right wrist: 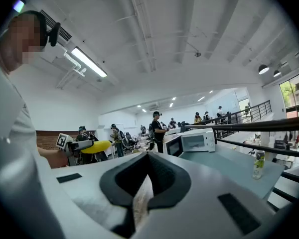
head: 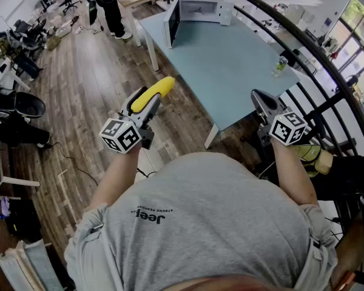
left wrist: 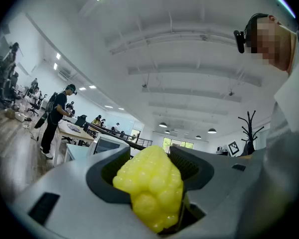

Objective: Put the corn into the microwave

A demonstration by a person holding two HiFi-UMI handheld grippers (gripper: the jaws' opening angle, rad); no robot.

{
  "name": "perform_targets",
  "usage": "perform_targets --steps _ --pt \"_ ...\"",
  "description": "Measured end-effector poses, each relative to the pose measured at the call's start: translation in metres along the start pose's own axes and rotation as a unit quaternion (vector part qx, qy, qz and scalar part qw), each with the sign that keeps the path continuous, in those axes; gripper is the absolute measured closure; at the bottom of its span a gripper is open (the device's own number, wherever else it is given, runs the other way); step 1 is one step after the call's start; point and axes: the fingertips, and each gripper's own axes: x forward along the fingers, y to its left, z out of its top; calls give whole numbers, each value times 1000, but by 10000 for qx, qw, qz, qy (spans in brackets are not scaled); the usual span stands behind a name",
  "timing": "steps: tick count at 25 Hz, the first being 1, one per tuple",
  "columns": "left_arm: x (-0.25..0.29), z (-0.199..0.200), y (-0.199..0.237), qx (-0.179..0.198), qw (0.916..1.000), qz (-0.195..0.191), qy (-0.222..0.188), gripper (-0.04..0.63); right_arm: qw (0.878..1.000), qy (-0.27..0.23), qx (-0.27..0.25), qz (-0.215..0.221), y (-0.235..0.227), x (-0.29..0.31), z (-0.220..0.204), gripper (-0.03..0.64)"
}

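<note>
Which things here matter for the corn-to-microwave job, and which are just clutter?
Job: corn in the left claw; microwave, door open, on the table.
Lying about: bottle on the table; railing; bystander at the far desk.

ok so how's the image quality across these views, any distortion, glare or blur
Head view: wide-angle bend, the table edges and the railing curve. Left gripper view: fisheye circle with dark corners, the corn looms large and slightly soft. Right gripper view: same fisheye, the ceiling strip light glares, the microwave is small but readable.
</note>
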Motion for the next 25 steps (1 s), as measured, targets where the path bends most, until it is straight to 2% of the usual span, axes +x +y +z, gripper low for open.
perform_targets --steps 9,15,25 --pt "10 -4 -3 -40 10000 -91 4 342 9993 -121 287 -200 -17 -4 1 598" --pt "9 -2 -1 -64 9999 -112 -46 342 9993 -89 311 -165 -15 -3 1 598" --pt "7 7 24 -33 9999 -146 -26 342 9992 -18 370 -162 -9 27 1 598"
